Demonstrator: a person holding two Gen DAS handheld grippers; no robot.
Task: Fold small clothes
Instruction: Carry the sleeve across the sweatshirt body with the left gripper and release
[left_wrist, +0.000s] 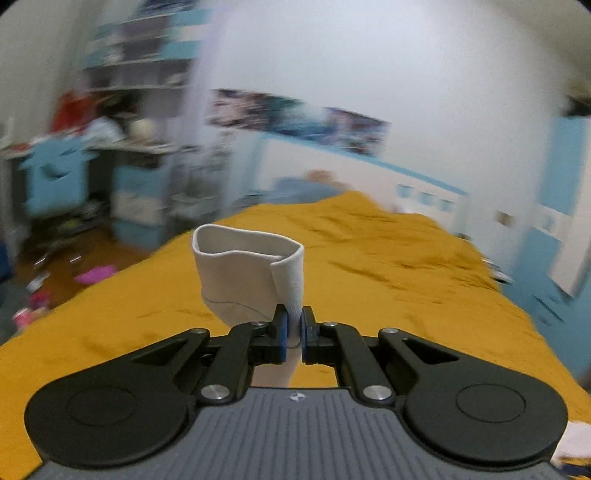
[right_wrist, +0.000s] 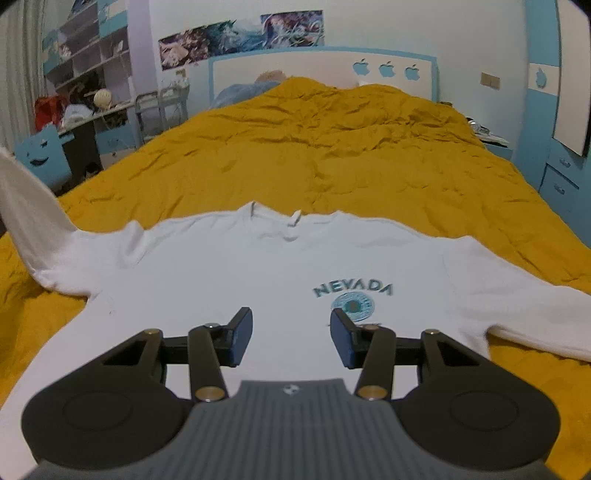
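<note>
Between the blue pads of the left gripper (left_wrist: 293, 332) sits the ribbed cuff (left_wrist: 255, 273) of a white sweatshirt's sleeve, pinched by a thin strip of its edge while the rest of the cuff stands up ahead of the fingers as an open loop. That narrow bite is the likeliest trouble: a tug across the body could pull the knit out of the pads and drop the sleeve short of its fold line. The left wrist view is smeared, so the hand seems to be swinging quickly, which adds to that risk and could drag the garment askew. The right gripper (right_wrist: 291, 338) hangs wide apart and holds nothing, low over the chest, so nothing pins the sweatshirt (right_wrist: 221, 273) against a pull. It lies face up on the mustard bedspread (right_wrist: 332, 147), collar away from the tongs, a teal NEVADA print (right_wrist: 352, 290) just ahead of the right finger, one sleeve flat out to the right, the other lifted at far left.
</note>
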